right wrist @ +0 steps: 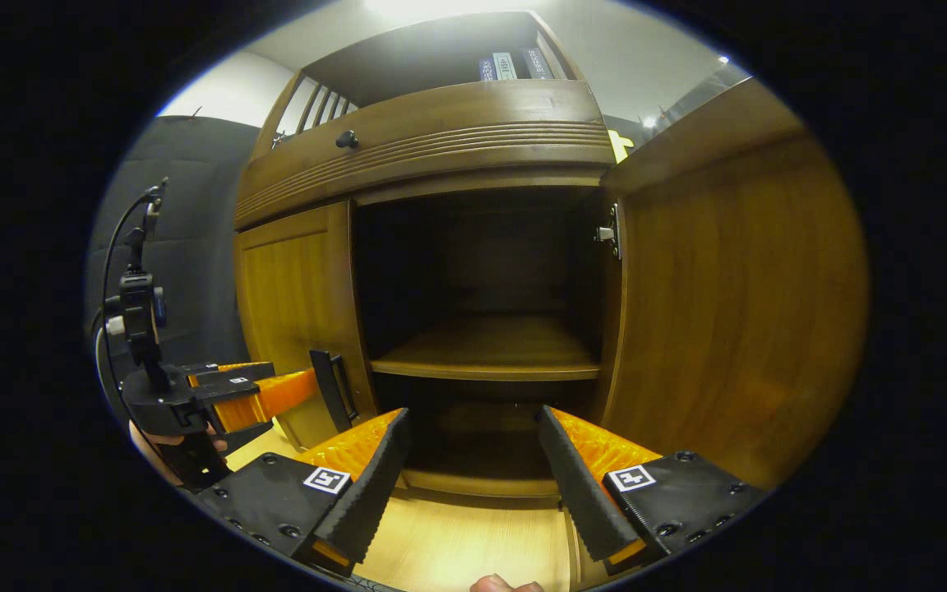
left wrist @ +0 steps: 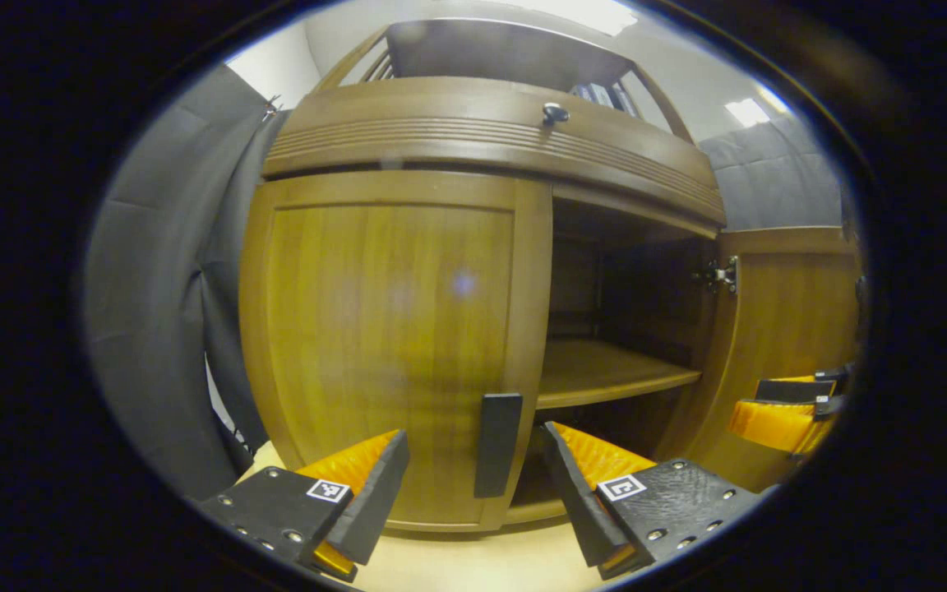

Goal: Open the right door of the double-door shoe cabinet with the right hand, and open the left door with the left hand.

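The right door [right wrist: 736, 304] of the wooden shoe cabinet [right wrist: 441, 156] stands swung wide at 3 o'clock, baring a dark interior and one shelf [right wrist: 486, 353]. The right gripper [right wrist: 473, 485] hangs with jaws spread and empty before the opening, at 6 o'clock. At 9 o'clock the left gripper [right wrist: 276, 395], held in a hand [right wrist: 165, 448], sits just beside the black handle [right wrist: 330, 390] of the closed left door [right wrist: 293, 288]. Books [right wrist: 510, 64] line the top shelf at 12 o'clock
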`<state>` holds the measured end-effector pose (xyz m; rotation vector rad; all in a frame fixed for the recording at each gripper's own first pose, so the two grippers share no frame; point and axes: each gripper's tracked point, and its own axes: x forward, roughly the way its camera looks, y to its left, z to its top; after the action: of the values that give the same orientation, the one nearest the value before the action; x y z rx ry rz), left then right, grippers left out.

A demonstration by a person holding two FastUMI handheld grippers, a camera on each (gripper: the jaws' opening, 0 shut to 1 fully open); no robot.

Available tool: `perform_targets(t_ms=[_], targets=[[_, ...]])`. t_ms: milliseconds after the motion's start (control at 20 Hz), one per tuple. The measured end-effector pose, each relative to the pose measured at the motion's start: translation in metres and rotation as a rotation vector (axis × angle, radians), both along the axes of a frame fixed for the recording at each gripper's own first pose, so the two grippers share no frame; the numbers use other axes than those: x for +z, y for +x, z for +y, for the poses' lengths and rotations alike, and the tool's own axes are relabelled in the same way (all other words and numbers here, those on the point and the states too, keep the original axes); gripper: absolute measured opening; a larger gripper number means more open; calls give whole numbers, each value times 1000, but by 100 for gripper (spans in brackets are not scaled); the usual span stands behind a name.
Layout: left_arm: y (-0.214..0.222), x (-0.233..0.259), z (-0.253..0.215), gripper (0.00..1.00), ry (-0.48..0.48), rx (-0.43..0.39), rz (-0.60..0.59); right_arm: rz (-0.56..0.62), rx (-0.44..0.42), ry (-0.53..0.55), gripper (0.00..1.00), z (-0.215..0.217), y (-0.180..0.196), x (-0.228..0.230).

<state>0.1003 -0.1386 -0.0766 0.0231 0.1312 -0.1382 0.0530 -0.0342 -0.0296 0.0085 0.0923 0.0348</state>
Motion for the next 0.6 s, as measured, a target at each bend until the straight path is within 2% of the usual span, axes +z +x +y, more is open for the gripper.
perform_targets(t_ms=[300, 450, 500, 600], targets=[[2, -4, 3, 94, 35, 34, 37, 32, -14, -6, 94, -2, 18, -10], [4, -9, 0, 94, -10, 54, 64, 40, -7, -12, 94, -1, 24, -14], [3, -5, -1, 87, -14, 64, 57, 42, -6, -16, 94, -1, 26, -15], [8, -7, -13, 71, -6, 23, 46, 45, -7, -15, 94, -1, 29, -16]])
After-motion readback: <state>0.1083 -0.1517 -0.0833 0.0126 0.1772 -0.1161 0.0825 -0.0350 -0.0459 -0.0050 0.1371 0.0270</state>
